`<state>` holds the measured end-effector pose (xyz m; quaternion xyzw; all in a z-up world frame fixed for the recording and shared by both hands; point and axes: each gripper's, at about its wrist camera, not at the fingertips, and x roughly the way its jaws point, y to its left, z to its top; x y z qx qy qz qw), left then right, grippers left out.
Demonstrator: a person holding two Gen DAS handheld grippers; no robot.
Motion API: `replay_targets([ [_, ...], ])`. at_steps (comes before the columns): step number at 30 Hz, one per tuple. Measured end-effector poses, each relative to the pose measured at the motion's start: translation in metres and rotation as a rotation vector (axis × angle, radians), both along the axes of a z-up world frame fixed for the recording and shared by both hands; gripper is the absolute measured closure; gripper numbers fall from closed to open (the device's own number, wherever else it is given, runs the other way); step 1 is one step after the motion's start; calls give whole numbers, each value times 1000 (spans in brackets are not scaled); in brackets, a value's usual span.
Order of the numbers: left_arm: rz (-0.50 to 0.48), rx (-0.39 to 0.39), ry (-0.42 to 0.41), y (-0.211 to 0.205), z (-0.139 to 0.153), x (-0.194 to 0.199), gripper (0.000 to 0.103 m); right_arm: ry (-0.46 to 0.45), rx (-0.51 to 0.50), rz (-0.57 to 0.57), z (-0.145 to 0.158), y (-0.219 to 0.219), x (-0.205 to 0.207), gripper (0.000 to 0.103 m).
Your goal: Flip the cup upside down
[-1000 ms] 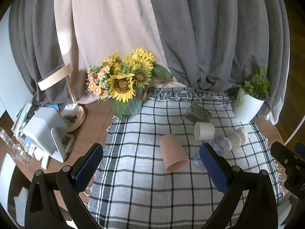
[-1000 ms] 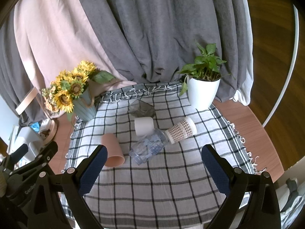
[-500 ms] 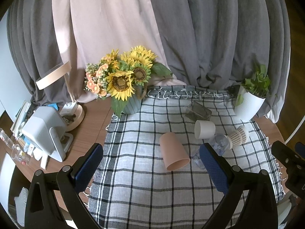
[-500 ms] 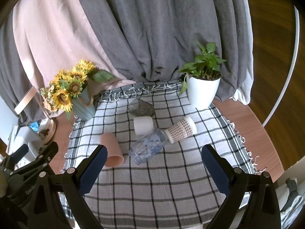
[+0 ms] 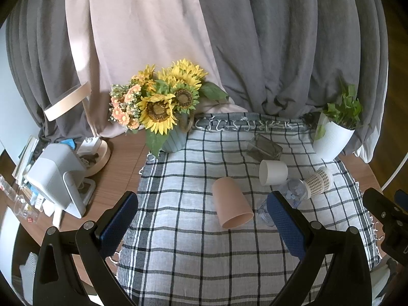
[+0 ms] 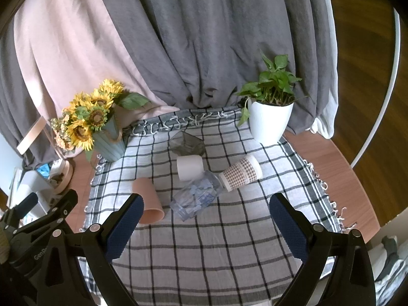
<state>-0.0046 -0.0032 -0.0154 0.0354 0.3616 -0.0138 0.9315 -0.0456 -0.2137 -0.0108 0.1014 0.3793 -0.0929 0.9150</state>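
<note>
Left wrist view: left gripper [image 5: 202, 223] hovers low in frame over checked cloth [image 5: 204, 255], fingers [image 5: 118, 221] spread wide, nothing btwn them. Pink cup [image 5: 232, 207] lies on its side at frame center. Right wrist view: right gripper [image 6: 205, 225] likewise spread, empty; pink cup [image 6: 149, 204] sits lower left, w/ other cups nearby.

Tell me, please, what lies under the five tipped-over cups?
All five, including the pink cup and clear cup, lie on a checked cloth over a wooden table; the tabletop beneath is hidden.
</note>
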Motion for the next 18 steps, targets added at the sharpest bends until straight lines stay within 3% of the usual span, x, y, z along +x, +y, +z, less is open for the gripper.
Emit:
replay_targets([
  [18,1,3,5,-3,-2,2,0,3,0,1,-2,1,4,4],
])
